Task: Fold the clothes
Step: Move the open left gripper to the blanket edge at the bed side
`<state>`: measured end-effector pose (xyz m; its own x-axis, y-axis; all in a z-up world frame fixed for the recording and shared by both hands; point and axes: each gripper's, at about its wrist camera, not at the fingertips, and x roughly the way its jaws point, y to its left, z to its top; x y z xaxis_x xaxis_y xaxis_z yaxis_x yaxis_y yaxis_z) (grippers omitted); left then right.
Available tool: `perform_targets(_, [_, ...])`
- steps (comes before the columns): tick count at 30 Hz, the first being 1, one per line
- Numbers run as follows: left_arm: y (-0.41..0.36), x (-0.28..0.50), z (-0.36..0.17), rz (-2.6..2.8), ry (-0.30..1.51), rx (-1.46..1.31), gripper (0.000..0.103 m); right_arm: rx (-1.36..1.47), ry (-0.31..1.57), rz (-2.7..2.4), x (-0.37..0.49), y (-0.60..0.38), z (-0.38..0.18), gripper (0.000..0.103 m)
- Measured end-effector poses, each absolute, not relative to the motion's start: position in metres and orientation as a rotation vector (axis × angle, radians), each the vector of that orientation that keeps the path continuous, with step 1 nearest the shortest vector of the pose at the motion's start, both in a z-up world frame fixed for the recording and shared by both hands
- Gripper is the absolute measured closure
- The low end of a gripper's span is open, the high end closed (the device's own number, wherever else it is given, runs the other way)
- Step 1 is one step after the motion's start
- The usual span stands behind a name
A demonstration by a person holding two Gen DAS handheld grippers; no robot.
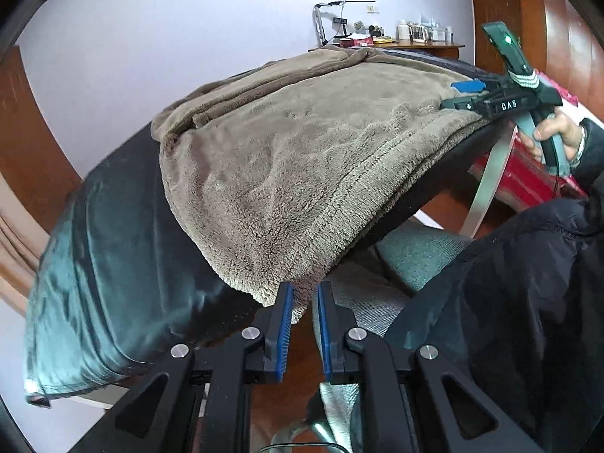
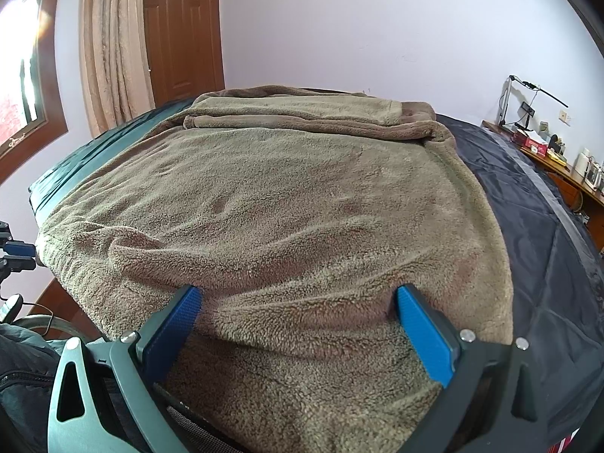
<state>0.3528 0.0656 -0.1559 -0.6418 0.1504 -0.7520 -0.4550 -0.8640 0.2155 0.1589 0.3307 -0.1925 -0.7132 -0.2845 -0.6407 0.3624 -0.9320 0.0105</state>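
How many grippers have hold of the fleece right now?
1. The left gripper is shut on the fleece garment's near corner at the bed edge. The right gripper stands open, fingers resting on the hem further along. Nothing else appears to grip it.

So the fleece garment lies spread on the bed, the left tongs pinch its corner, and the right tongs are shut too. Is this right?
Not quite: the right tongs are open, blue pads wide apart over the fleece garment, as the right wrist view shows. The rest holds: it lies spread on the bed, and the left tongs pinch its corner.
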Motion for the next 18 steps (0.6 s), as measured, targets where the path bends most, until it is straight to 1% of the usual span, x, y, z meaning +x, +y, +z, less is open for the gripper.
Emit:
perform_targets(2, [0.068, 0.355, -0.156, 2.538, 0.6, -1.09, 0.089, 0.95, 0.164, -2.617, 0.159, 0.331, -0.192, 0.001])
perform_targets(4, [0.07, 0.356, -0.158, 2.565, 0.639, -1.081, 0.075, 0.948, 0.164, -2.617, 0.158, 0.331, -0.192, 0.001])
perform_targets(5, [0.07, 0.356, -0.159, 2.579, 0.649, -1.079, 0.044, 0.947, 0.163, -2.618, 0.158, 0.331, -0.192, 0.001])
perform_targets(6, [0.07, 0.357, -0.159, 2.588, 0.651, -1.061, 0.017, 0.949, 0.163, -2.619, 0.159, 0.331, -0.193, 0.001])
perform_targets(11, [0.074, 0.362, -0.159, 2.619, 0.683, -0.997, 0.016, 0.95, 0.162, -2.622, 0.16, 0.33, -0.192, 0.001])
perform_targets(18, [0.083, 0.35, -0.173, 2.753, 0.793, -0.92, 0.016, 0.949, 0.161, -2.624, 0.16, 0.331, -0.192, 0.001])
